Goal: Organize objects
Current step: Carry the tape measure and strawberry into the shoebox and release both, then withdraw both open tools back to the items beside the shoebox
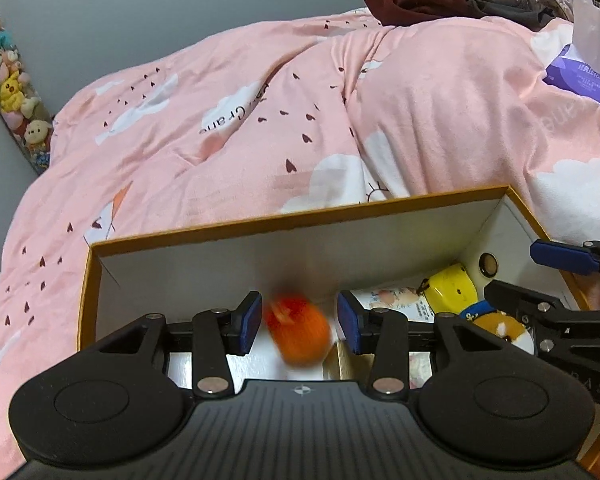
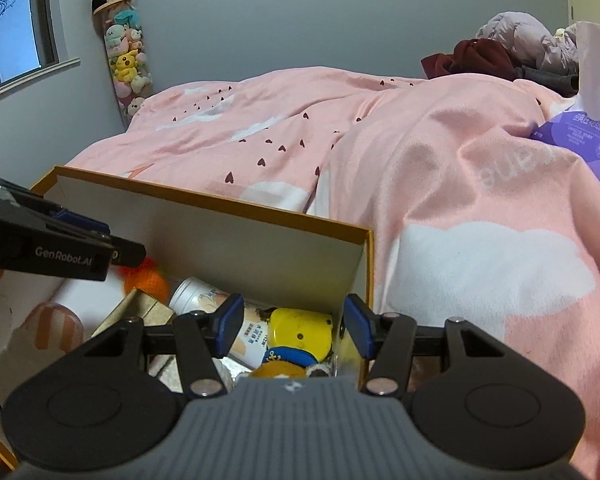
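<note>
An orange-rimmed cardboard box [image 1: 260, 224] with white walls lies on the pink bed; it also shows in the right wrist view [image 2: 220, 204]. My left gripper [image 1: 298, 322] is open above the box. A blurred orange knitted toy [image 1: 300, 332] is between its pads, not touching them, and shows in the right wrist view [image 2: 148, 280]. My right gripper [image 2: 292, 326] is open and empty over the box's right end, above a yellow toy [image 2: 300, 332], a white can [image 2: 220, 320] and a blue-and-orange plush [image 2: 284, 360]. The right gripper also shows in the left wrist view [image 1: 540, 276].
A pink quilt [image 1: 260, 120] covers the bed. A purple packet [image 2: 580, 140] lies at the right. Clothes [image 2: 500, 56] are piled at the head. A tube of plush toys [image 2: 126, 60] stands by the wall. A striped plush [image 2: 48, 328] and a tan box [image 2: 140, 308] are in the box.
</note>
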The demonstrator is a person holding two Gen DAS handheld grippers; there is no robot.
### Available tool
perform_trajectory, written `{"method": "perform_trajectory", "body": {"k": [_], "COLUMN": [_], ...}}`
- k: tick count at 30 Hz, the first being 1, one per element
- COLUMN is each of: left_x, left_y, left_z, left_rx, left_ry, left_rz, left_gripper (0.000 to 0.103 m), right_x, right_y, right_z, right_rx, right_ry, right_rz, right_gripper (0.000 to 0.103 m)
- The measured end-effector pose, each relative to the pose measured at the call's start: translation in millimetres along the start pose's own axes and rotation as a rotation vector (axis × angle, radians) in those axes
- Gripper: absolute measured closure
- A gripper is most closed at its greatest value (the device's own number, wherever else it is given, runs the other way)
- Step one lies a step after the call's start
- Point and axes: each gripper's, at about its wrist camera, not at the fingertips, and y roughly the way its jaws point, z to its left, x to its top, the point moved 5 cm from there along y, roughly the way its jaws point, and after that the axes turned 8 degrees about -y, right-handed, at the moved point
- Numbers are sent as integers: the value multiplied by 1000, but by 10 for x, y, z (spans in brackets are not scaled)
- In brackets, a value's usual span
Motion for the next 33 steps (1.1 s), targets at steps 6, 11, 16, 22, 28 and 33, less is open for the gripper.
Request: {"method": "perform_trajectory", "body": {"k": [6, 11, 16, 22, 28, 33], "left_x": [-29, -121, -232, -454, -767, -1116], "left_y": [-239, -571, -960, -1536, -1864, -2033], "left_z": [107, 133, 141, 133, 182, 275], "left_rx": [-4, -9, 2, -27, 1, 26], "left_ry": [-13, 17, 21, 30, 0, -78], "left_rz": [-38, -82, -150, -197, -177, -186], "left_gripper": [55, 54, 54, 49, 48, 48], "right_x": [-15, -28, -3, -7, -136, -396], "right_y": [-13, -76, -344, -855, -1219, -1383], "right_z": [9, 70, 211, 413, 617, 803], "right_rx": [-5, 3, 26, 69, 110, 154], "right_ry": [-12, -28, -50, -60, -75, -95], "right_rz": [-1, 11, -12, -79, -95, -57], "right_gripper": [45, 44, 43, 41, 41, 41]}}
